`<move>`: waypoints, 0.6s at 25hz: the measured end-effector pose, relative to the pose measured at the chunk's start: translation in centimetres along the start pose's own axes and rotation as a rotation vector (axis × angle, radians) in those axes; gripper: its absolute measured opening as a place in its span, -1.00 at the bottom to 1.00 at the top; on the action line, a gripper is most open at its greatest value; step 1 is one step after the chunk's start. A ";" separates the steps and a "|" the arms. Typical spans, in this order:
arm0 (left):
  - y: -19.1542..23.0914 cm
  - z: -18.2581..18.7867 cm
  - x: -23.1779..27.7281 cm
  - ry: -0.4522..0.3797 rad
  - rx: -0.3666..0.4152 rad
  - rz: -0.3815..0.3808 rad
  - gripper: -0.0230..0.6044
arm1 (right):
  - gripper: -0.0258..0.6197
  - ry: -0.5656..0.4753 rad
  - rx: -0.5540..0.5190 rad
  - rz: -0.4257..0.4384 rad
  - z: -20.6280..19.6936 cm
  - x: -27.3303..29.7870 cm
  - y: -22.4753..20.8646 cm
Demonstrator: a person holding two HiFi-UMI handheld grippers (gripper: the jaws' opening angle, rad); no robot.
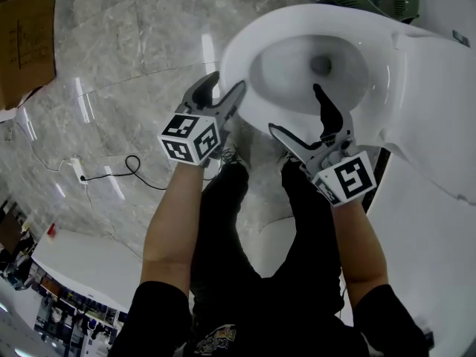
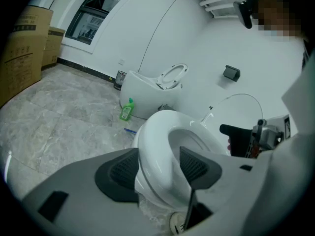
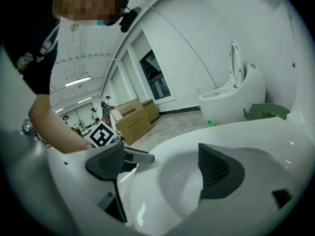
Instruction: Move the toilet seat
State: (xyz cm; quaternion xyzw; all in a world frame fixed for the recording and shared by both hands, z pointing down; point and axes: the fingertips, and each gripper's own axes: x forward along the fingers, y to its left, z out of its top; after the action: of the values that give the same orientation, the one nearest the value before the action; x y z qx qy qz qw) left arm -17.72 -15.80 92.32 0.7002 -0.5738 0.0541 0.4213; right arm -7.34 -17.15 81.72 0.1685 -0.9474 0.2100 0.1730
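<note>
- White and glossy, the toilet seat [image 1: 242, 47] lies flat on the bowl, at 1 o'clock in the head view.
- Your left gripper [image 1: 225, 84] sits at the seat's 8 o'clock edge. Its jaws are spread, one pad outside the rim and one inside — straddling it, with no clear pinch.
- Your right gripper [image 1: 295, 108] is at the seat's 6 o'clock edge. Its jaws are wide apart, one over the bowl opening and one outside the rim.
- You look to be at the grasp step, since the seat does not appear lifted.
- Next, close both grippers on the front rim, then swing it up toward the back at 3 o'clock — evenly, both sides together.
</note>
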 end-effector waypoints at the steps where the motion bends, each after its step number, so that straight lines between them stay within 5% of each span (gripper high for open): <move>1: -0.2 0.1 -0.2 0.000 0.000 -0.006 -0.13 | 0.51 -0.001 0.001 -0.001 0.0 -0.1 0.1; 15: -4.1 4.1 -3.7 -0.032 0.014 -0.049 -0.13 | 0.51 -0.005 0.012 -0.004 2.5 -2.3 2.2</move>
State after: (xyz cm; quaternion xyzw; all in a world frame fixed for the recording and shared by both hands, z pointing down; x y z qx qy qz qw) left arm -17.17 -15.73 85.49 0.7178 -0.5628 0.0365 0.4082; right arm -6.84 -15.80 77.94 0.1719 -0.9463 0.2148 0.1700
